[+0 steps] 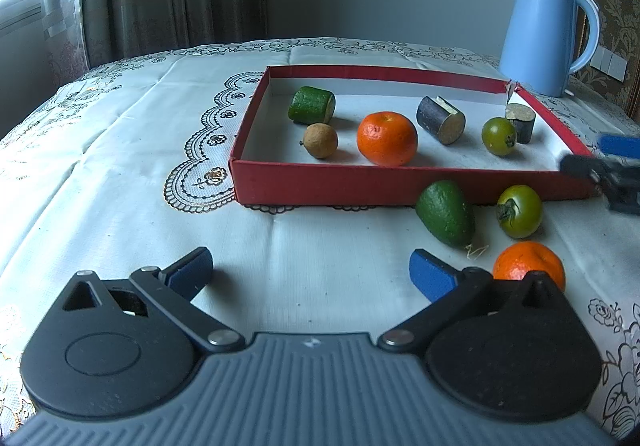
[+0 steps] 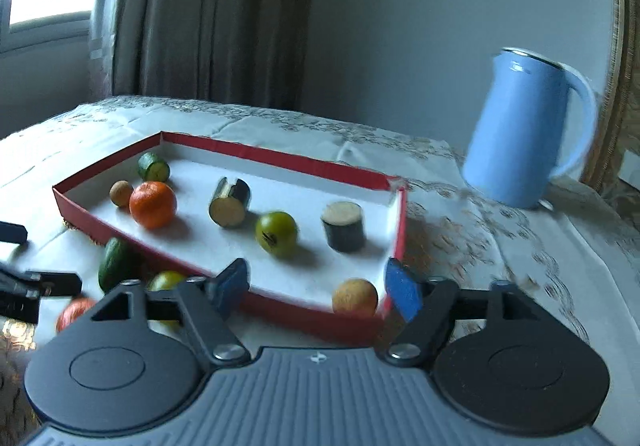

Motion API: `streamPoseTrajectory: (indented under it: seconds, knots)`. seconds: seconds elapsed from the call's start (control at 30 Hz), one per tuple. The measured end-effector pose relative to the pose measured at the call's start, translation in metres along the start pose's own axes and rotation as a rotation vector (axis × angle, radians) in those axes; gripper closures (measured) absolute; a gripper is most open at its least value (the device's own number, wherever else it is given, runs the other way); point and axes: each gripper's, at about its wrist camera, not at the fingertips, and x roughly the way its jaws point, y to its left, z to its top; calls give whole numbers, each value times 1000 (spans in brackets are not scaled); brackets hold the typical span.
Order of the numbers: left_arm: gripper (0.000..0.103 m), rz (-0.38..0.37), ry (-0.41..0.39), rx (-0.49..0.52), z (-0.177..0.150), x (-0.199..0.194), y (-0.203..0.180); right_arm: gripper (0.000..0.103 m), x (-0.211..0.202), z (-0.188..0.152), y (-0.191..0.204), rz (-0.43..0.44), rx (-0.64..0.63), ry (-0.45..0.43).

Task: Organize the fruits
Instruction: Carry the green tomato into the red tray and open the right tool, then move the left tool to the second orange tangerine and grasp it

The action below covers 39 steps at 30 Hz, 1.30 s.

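Observation:
The red tray (image 1: 400,185) (image 2: 280,157) holds a mandarin (image 1: 387,138), a green tomato (image 1: 498,136), a cucumber piece (image 1: 311,105), two dark eggplant pieces (image 1: 440,120) and a small brown fruit (image 1: 320,140). On the cloth in front of the tray lie an avocado (image 1: 445,212), a second green tomato (image 1: 519,211) and a second mandarin (image 1: 528,260). My left gripper (image 1: 312,273) is open over bare cloth, the mandarin just right of its right finger. My right gripper (image 2: 316,286) is open at the tray's near right corner. Another small tan fruit (image 2: 355,298) lies in that corner between the pads, untouched.
A light blue kettle (image 1: 546,33) (image 2: 524,133) stands behind the tray's far right corner. A lace-patterned cloth (image 1: 160,149) covers the table, with open cloth left of the tray. Curtains and a window are behind.

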Motion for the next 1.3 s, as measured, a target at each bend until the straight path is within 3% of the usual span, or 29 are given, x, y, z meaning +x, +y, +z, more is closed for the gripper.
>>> streamPoseTrajectory:
  seconds: [0.33,0.63,0.77,0.93,1.03,1.13,1.3]
  knots:
    - [0,0,-1,0,0,0,0,21,-1,-17,-12,-1,37,77]
    - [0,0,-4,-6,0,0,0,21,4,-22,-16,10,61,82]
    - [0,34,0,-37,1,-8,2,21,5,-23,-14,10,44,79]
    - [0,-45,-46,-92,7,-41,-1,17,9,-24,-15,29,44,104]
    - [0,-113,-77,-83,11,-57,-15,17,10,-24,-16,28,51,112]
    - [0,-172,-59,-52,14,-57,-34,17,10,-25,-18,15,66,111]
    - [0,-157,-2,-29,13,-42,-55,17,12,-25,-21,21,82,122]
